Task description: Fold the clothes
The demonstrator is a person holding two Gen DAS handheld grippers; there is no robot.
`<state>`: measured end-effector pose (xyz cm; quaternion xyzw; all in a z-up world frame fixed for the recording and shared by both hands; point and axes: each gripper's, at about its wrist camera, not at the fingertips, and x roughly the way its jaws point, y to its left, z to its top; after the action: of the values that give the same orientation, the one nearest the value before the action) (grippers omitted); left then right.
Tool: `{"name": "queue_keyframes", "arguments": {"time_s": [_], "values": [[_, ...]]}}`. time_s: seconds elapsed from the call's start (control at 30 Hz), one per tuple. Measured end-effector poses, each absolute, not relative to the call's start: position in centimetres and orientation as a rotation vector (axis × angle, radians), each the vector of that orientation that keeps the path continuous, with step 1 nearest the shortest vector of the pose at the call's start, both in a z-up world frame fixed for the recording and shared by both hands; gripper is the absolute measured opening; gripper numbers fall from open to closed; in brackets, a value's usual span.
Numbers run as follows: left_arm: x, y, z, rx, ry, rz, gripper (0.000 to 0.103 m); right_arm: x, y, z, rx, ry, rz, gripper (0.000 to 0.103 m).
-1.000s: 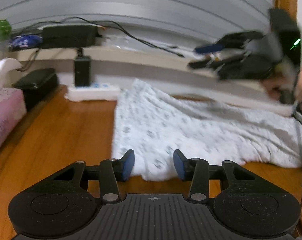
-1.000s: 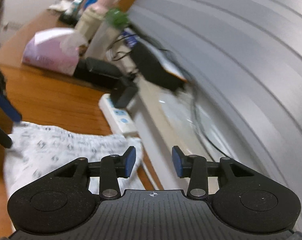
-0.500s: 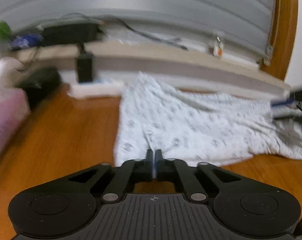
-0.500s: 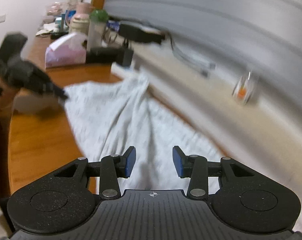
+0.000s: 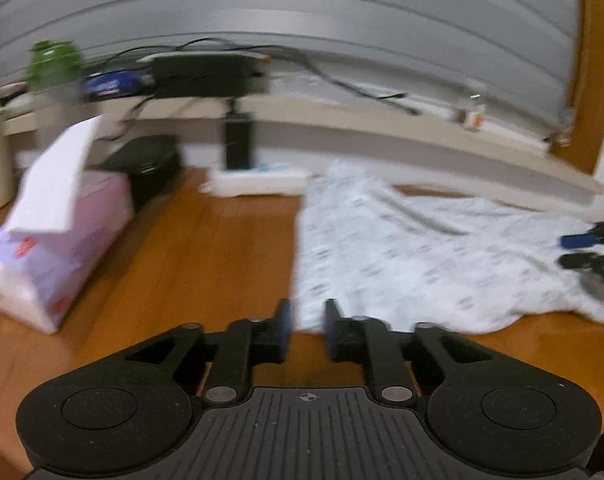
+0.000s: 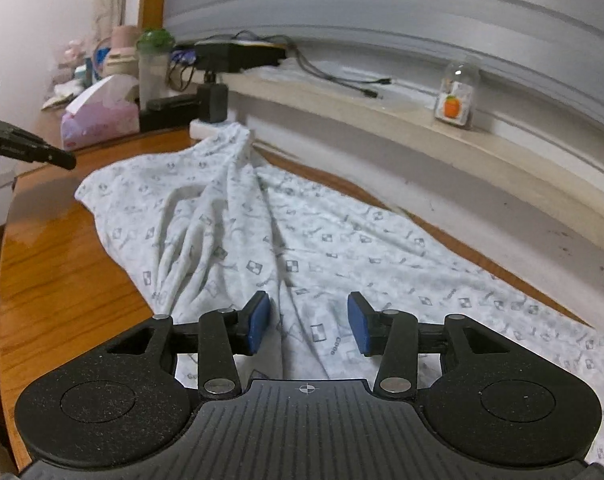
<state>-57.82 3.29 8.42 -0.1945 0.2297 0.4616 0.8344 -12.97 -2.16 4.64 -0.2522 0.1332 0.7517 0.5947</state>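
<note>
A white garment with a small grey print lies spread and wrinkled on the wooden table. It also shows in the left wrist view. My left gripper is partly open and empty, just off the garment's near left corner. It shows at the left edge of the right wrist view. My right gripper is open and empty, low over the garment's middle. It shows at the right edge of the left wrist view.
A pink tissue box, a black case, a white power strip with a black adapter stand at the back left. A ledge carries a black box, cables and a small jar.
My left gripper, shut on the garment's near edge half a second ago, has opened and pulled back left. My right gripper has swung down low over the cloth.
</note>
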Motion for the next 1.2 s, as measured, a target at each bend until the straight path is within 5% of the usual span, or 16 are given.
{"name": "queue_keyframes", "arguments": {"time_s": [0.03, 0.2, 0.3, 0.37, 0.77, 0.9, 1.07, 1.2], "values": [[-57.2, 3.2, 8.5, -0.407, 0.487, 0.96, 0.04, -12.9, -2.3, 4.6, -0.58, 0.313, 1.742, 0.045], [-54.2, 4.3, 7.0, -0.403, 0.546, 0.924, 0.04, -12.1, -3.4, 4.4, -0.545, 0.325, 1.705, 0.05], [-54.0, 5.2, 6.1, -0.431, 0.551, 0.93, 0.027, -11.0, -4.1, 4.4, -0.52, 0.33, 1.674, 0.053], [-54.4, 5.1, 6.0, -0.436, 0.533, 0.925, 0.003, -10.3, -4.5, 4.5, -0.508, 0.323, 1.639, 0.054], [-58.5, 5.2, 6.9, -0.349, 0.612, 1.093, 0.005, -4.1, -4.0, 2.7, -0.472, 0.478, 1.502, 0.053], [-58.1, 5.0, 7.8, -0.322, 0.588, 1.119, 0.025, -4.7, -4.0, 2.6, -0.499, 0.451, 1.499, 0.054], [-56.1, 4.7, 9.6, -0.28, 0.532, 1.078, 0.071, -4.6, -4.6, 3.0, -0.471, 0.438, 1.514, 0.054], [-52.8, 4.8, 9.7, -0.255, 0.526, 1.007, 0.078, -4.4, -6.1, 3.6, -0.433, 0.443, 1.53, 0.055]]}}
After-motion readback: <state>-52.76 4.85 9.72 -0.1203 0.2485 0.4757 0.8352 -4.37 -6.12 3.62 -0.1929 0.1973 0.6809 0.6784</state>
